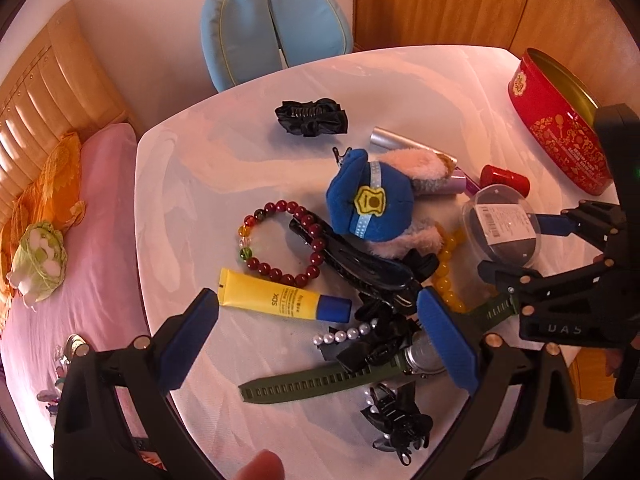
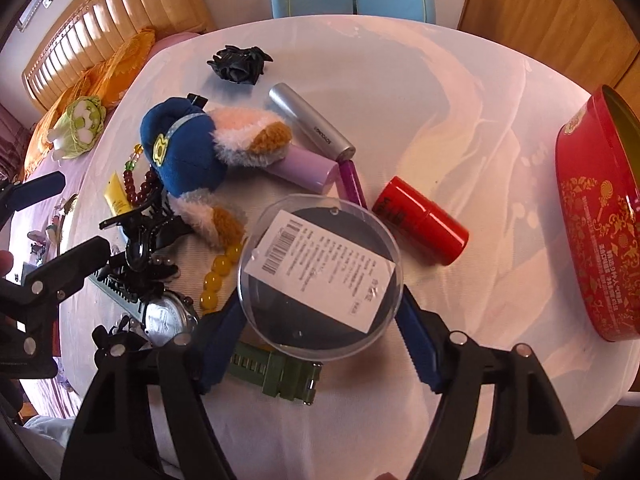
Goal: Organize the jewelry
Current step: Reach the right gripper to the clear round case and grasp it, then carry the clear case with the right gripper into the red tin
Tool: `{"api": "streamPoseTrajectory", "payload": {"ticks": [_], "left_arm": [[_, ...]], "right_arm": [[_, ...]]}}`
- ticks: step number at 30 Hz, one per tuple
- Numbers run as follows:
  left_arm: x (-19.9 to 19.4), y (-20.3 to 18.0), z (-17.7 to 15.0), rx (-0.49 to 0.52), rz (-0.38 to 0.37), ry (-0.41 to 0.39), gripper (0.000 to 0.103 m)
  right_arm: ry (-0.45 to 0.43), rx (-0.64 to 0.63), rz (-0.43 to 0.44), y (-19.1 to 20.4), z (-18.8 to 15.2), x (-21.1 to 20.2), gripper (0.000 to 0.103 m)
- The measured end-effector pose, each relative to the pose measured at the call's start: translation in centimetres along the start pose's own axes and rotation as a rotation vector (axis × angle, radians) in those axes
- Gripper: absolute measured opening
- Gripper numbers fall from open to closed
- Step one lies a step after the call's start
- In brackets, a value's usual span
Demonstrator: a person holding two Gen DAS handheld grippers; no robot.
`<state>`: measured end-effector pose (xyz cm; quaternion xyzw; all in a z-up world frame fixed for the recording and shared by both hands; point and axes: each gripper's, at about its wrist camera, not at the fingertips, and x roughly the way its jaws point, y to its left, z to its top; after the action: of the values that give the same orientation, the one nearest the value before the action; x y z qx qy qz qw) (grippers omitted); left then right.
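Right gripper [image 2: 320, 320]: blue fingers stand at both sides of the round clear plastic case [image 2: 320, 276] with a white label; contact not clear.
Left gripper [image 1: 320, 328]: wide open, empty, over the green-strap watch [image 1: 340, 372].
Bead bracelets: two, dark red [image 1: 280, 240] and yellow [image 1: 448, 280].
Red oval tin [image 2: 592, 240]: far right, open.

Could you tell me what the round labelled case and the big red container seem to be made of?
Round case: likely clear glossy plastic, since its dark inside shows through the lid. Red container: probably printed metal tin, given its shiny gold inner wall.
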<state>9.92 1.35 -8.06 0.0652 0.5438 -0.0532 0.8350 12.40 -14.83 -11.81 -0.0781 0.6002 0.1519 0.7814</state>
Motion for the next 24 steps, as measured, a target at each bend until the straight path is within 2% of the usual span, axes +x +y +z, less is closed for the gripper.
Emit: {"api": "streamPoseTrajectory", "payload": {"ticks": [11,14,17,18,19,20,22,24], "left_arm": [[-0.3,-0.9,1.1,0.077,-0.09,-0.056,0.096],[-0.1,-1.6,1.6,0.097,-0.098,-0.052,0.096],[-0.2,-2.6,2.2,0.107,-0.065,-0.055,0.096],[-0.4,-3.0,2.3,0.105,-0.051,-0.055,0.096],[-0.6,-3.4,2.5,0.1,-0.037,-0.057,0.096],[-0.8,-3.8,2.7,0.092,-0.023,-0.057,0.096],[-0.9,-4.6,3.1,0.059,0.02,-0.038,0.096],[-1.1,-5.2,3.4,0.004,0.028,-0.031,0.096]], "right_arm": [[-0.088,0.076,-0.05,-0.4,-2.2,-4.1,0.074],[-0.114,0.098,-0.029,-0.9,-3.1,-5.0,0.074],[-0.151,0.113,0.025,-2.0,-3.2,-6.0,0.073],[-0.161,0.112,0.043,-2.4,-3.1,-6.4,0.066],[-0.178,0.104,0.069,-3.0,-3.1,-6.7,0.052],[-0.185,0.091,0.089,-3.2,-2.7,-6.7,0.033],[-0.158,0.05,0.09,-4.1,-2.3,-6.2,0.033],[-0.14,0.05,0.107,-5.7,-2.2,-5.8,0.034]]}}
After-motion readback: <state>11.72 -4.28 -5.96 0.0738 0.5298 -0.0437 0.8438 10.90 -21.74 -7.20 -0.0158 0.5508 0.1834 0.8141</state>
